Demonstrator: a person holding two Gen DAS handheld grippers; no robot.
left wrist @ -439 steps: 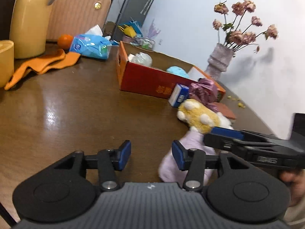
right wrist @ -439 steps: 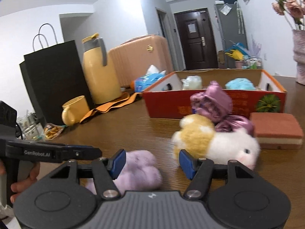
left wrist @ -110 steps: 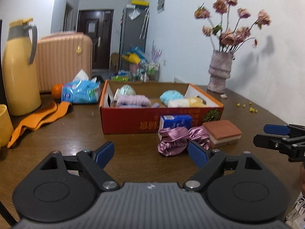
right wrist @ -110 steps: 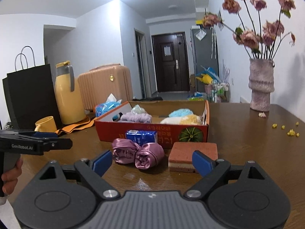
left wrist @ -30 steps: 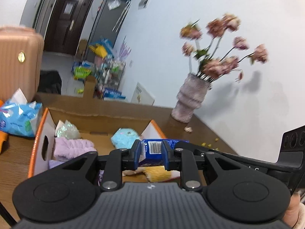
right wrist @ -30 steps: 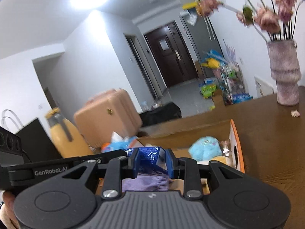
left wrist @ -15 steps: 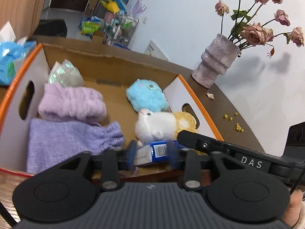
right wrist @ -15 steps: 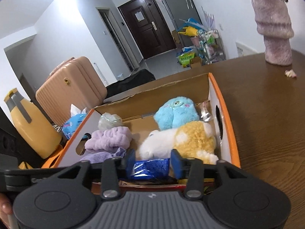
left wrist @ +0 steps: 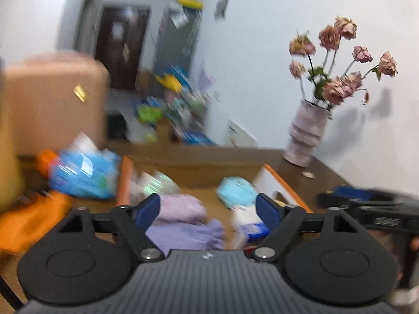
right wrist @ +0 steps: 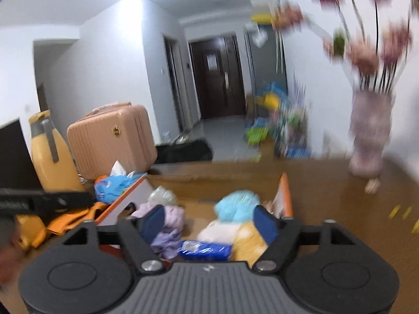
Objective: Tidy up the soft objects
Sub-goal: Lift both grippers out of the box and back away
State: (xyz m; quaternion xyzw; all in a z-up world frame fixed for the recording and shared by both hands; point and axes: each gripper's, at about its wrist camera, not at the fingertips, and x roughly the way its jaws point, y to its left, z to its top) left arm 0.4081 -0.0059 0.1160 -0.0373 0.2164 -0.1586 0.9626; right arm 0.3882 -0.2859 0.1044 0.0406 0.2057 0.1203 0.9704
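Note:
Both views are motion-blurred. The open cardboard box (right wrist: 284, 196) with an orange rim holds soft things: a blue tissue pack (right wrist: 205, 250) at the front, a white and yellow plush (right wrist: 230, 234), a light blue plush (right wrist: 237, 206), and purple cloths (right wrist: 170, 225). My right gripper (right wrist: 209, 221) is open and empty above the box. My left gripper (left wrist: 208, 209) is open and empty above the box (left wrist: 281, 183) too, over the purple cloths (left wrist: 183, 219), the tissue pack (left wrist: 255, 227) and the blue plush (left wrist: 237, 191).
A vase of dried roses (left wrist: 309, 133) stands on the brown table at the right. A blue wipes bag (left wrist: 83, 175), an orange cloth (left wrist: 28, 219), a yellow flask (right wrist: 51, 157) and a pink suitcase (right wrist: 110, 138) are at the left. The right gripper's body (left wrist: 374, 209) shows at the right.
Both grippers have opened and let go of the blue tissue pack, which now lies in the box. Both have lifted and pulled back from the box.

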